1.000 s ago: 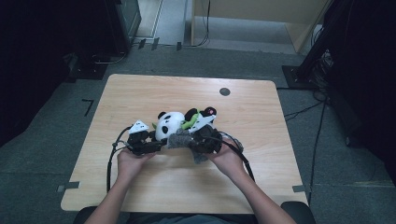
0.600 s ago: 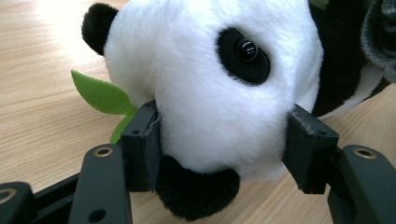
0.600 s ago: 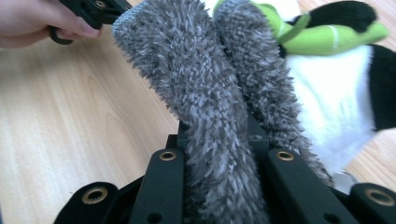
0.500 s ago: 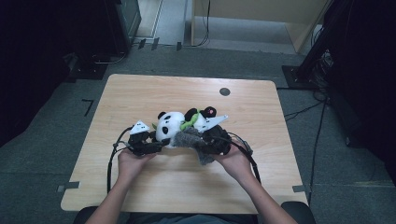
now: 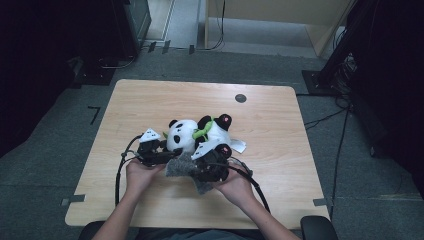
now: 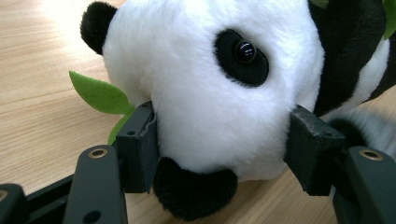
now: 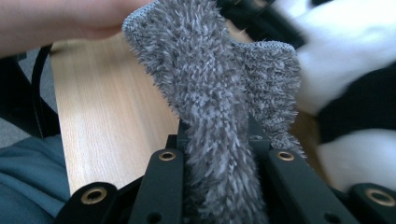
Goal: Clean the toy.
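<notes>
Nearest the front edge of the table point(image 5: 280, 195), the person's two hands come in side by side, each carrying a gripper.

The right gripper point(image 7: 215, 140) is clamped tight on a grey fuzzy cloth point(image 7: 210, 93), a fold of which rises between its jaws. In the high view the cloth point(image 5: 181, 167) lies bunched between the two hands, just in front of the toy. Judged from this hold, the cloth is being carried to the toy for wiping.

The left gripper point(image 6: 219, 149) stands partly open around the head of a stuffed panda point(image 6: 210, 84). Its jaws have just been opening. The head sits between them: the left pad is against the fur, while the right pad appears barely clear of it. The likely purpose is to steady the toy while the cloth works, though the hold looks loose.

The panda point(image 5: 197, 134) lies on its side near the middle of the table, head toward the left gripper point(image 5: 159, 149). A green leaf point(image 6: 98, 93) shows beside its cheek, and a white label point(image 5: 239, 146) trails at its right side.

Toward the far edge, a small dark disc point(image 5: 240, 98) is set in the tabletop, well apart from the work.
</notes>
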